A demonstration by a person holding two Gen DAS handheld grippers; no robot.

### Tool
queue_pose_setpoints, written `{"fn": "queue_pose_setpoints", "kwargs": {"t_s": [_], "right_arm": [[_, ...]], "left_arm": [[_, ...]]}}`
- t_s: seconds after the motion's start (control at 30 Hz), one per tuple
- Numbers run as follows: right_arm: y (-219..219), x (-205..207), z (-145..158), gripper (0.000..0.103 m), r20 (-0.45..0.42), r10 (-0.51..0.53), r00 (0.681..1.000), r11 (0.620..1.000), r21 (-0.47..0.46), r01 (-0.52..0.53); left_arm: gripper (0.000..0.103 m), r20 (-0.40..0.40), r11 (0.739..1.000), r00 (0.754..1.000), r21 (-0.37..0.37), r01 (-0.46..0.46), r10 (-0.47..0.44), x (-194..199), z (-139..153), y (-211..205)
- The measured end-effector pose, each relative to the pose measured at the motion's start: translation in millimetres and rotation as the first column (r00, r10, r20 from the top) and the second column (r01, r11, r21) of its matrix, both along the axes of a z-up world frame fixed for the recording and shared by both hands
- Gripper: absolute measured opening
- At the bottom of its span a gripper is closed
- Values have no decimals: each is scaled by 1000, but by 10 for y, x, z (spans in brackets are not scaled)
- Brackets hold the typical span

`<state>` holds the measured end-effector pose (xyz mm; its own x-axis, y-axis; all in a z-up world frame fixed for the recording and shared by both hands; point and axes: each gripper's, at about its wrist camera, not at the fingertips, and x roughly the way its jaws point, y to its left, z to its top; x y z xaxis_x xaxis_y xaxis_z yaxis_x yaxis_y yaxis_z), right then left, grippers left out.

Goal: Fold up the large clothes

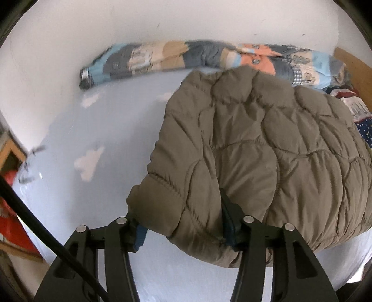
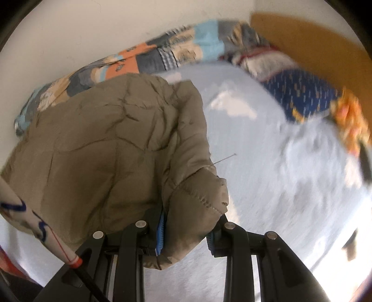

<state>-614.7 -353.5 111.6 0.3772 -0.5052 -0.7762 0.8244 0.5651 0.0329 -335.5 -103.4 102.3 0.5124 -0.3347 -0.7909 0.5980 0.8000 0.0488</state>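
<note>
Olive-brown quilted puffer jacket (image 1: 267, 148), puffy, stitched in wavy irregular panels, matte fabric with creases. It lies bunched and folded over on a bed with a pale blue sheet (image 1: 111, 120) printed with white clouds; near edge of the jacket is lifted off the sheet by both grippers.

Left hand-held gripper (image 1: 183, 230): jacket's left corner hem sits between the jaws, blue pads visible either side, fabric draped over the right finger. Pads look pressed on the padded edge, grasping the jacket.

Right hand-held gripper (image 2: 186, 234): clenched on the jacket's right corner, a rounded hem with visible stitching and a loose thread sticking out. Blue pads on both sides of the fabric.

Jacket spans between the two grippers, bulk of it sagging onto the sheet toward the far side.

Behind the jacket, along the white wall (image 1: 162, 21): rolled patchwork blanket (image 1: 167, 58) in blue, grey, beige, orange. Right side: dark blue patterned fabric (image 2: 302, 95) and an orange headboard (image 2: 313, 41). Right-wrist view is motion-blurred on the right half. Black cable (image 1: 34, 223) crosses the left view's lower corner.
</note>
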Motion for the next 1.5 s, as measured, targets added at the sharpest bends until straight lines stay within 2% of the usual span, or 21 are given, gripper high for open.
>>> {"fn": "queue_pose_setpoints", "kwargs": {"t_s": [0.03, 0.1, 0.17, 0.33, 0.47, 0.6, 0.7, 0.77, 0.83, 0.87, 0.9, 0.93, 1.03, 1.1, 1.13, 1.23, 1.3, 1.37, 1.43, 1.5], "right_arm": [[-34, -33, -32, 34, 22, -11, 1000, 999, 35, 10], [-119, -124, -105, 38, 68, -38, 997, 992, 121, 29], [-198, -237, -160, 43, 120, -77, 990, 977, 205, 51], [-327, -544, -215, 61, 246, -172, 954, 930, 361, 75], [-346, -837, -231, 64, 320, -252, 913, 893, 442, 92], [-274, -969, -104, 64, 324, -275, 905, 911, 389, 138], [-230, -1017, 104, 64, 320, -278, 906, 942, 273, 193], [-161, -912, 272, 64, 320, -228, 920, 968, 178, 178], [-74, -704, 402, 64, 314, -151, 937, 988, 87, 129], [-20, -585, 434, 64, 303, -111, 947, 994, 54, 99], [46, -425, 455, 64, 286, -59, 956, 998, 21, 55], [99, -299, 462, 64, 269, -9, 963, 1000, -2, 10], [283, 217, 408, 64, 207, 133, 969, 991, -51, -125], [337, 481, 334, 64, 166, 169, 972, 985, -71, -159], [354, 614, 286, 64, 134, 179, 975, 982, -78, -169], [394, 833, 95, 64, 56, 202, 978, 979, -52, -199], [390, 938, -86, 65, -19, 207, 978, 978, -26, -207], [370, 1004, -191, 66, -68, 214, 974, 977, -9, -215], [329, 1005, -197, 66, -62, 209, 976, 978, 11, -208], [299, 929, -124, 64, -22, 190, 982, 982, 26, -190]], "left_arm": [[57, -24, 1000, 1000, -7, -11, 11, 31, -23, 20], [69, -95, 998, 994, -35, -58, 55, 119, -88, 118], [79, -130, 994, 987, -42, -104, 97, 189, -122, 202], [80, -215, 977, 967, -134, -166, 135, 271, -99, 452], [80, -226, 967, 962, -164, -196, 156, 251, -57, 583], [80, -188, 947, 951, -160, -277, 246, 233, 55, 719], [80, -150, 936, 948, -172, -306, 282, 190, 231, 754], [80, -96, 944, 963, -196, -267, 252, 87, 373, 678], [80, 68, 971, 979, -155, -182, 195, -96, 494, 438], [80, 115, 979, 979, -137, -150, 166, -151, 512, 332], [80, 168, 991, 981, -106, -83, 101, -252, 504, 144], [80, 187, 996, 981, -82, -36, 51, -314, 479, -1], [80, 184, 996, 979, -18, 92, -87, -443, 360, -427], [80, 162, 985, 971, 28, 172, -174, -493, 209, -703], [80, 154, 982, 970, 51, 184, -190, -495, 127, -792], [81, 96, 983, 980, 68, 171, -177, -432, -117, -889], [83, 56, 984, 984, 67, 166, -170, -372, -139, -913], [84, 57, 980, 981, 84, 180, -185, -353, -124, -951], [84, 70, 979, 979, 82, 188, -194, -349, -35, -953], [84, 110, 979, 973, 39, 198, -201, -267, 164, -951]]}}
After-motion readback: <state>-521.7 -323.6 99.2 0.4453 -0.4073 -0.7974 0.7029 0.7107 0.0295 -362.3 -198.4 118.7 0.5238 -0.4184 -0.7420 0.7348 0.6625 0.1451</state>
